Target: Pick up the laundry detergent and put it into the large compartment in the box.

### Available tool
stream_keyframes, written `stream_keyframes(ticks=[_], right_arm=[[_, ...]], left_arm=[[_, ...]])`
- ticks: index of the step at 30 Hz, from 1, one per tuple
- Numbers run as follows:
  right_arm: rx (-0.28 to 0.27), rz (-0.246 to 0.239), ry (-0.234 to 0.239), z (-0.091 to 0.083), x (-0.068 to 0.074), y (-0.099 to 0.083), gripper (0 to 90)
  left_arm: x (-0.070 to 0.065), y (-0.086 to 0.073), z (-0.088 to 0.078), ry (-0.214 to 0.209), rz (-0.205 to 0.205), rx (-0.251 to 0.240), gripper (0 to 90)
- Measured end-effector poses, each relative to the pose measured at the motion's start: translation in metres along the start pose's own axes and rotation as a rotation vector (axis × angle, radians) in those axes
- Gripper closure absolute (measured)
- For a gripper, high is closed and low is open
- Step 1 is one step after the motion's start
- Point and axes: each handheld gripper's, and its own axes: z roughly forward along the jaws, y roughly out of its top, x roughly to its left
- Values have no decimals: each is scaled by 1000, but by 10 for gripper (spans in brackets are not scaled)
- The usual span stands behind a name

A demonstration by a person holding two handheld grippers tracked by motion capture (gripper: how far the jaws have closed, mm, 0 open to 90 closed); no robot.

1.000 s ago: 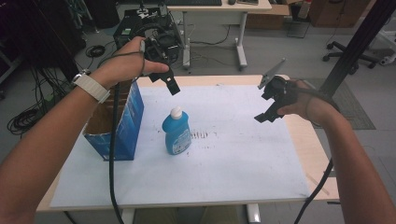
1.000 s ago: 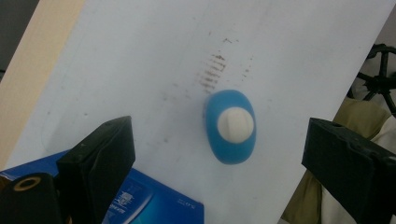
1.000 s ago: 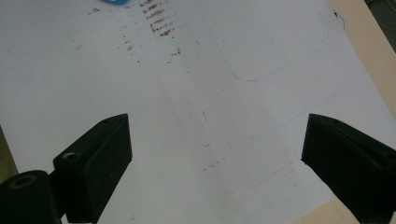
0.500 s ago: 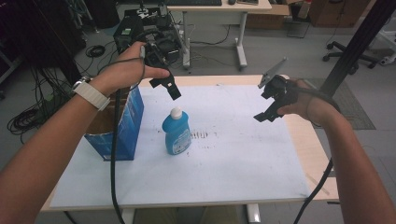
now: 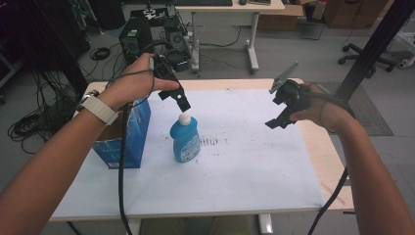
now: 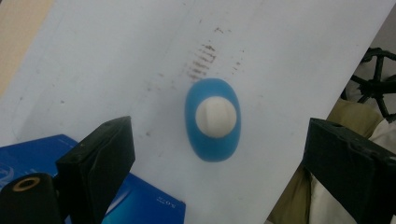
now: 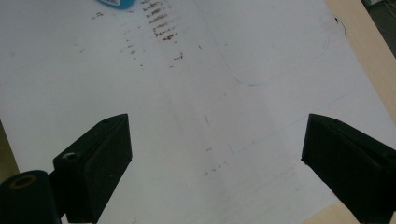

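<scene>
A blue bottle (image 5: 185, 140) with a white cap (image 5: 185, 118) stands upright on the white sheet (image 5: 235, 161). My left gripper (image 5: 182, 102) hovers right above the cap, open. From above, in the left gripper view, the bottle (image 6: 213, 120) and its cap (image 6: 215, 117) sit between the wide-apart jaws, well below them. My right gripper (image 5: 277, 106) hangs open above the right side of the sheet, with nothing between its jaws. A sliver of the bottle (image 7: 113, 3) shows at the top of the right gripper view.
A blue carton (image 5: 128, 132) stands at the table's left edge, close beside the bottle; its top (image 6: 93, 196) shows under the left jaw. Brown smudges (image 5: 210, 142) mark the sheet right of the bottle. A desk and cables lie beyond the table.
My left gripper has moved right and down, from above the carton to directly over the bottle's cap. The right gripper has hardly moved.
</scene>
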Motion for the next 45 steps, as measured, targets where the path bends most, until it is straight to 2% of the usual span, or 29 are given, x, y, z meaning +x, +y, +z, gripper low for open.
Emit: stream_keyframes(ticks=[2, 17, 27, 29, 33, 45], right_arm=[[3, -1, 2, 1, 0, 0, 86], [7, -3, 7, 3, 0, 2, 87], [6, -6, 8, 3, 1, 2, 86], [7, -5, 8, 4, 1, 2, 86], [4, -2, 7, 4, 0, 0, 86], [-2, -7, 6, 1, 0, -1, 86]], left_arm=[[0, 0, 1, 3, -16, 1, 95], [-7, -2, 7, 36, -52, 10, 95], [-10, -3, 17, 25, -69, 13, 98], [-11, -3, 19, 4, -69, 12, 102], [-12, -3, 25, 8, -68, 23, 102], [-10, -3, 38, 6, -109, 18, 100]])
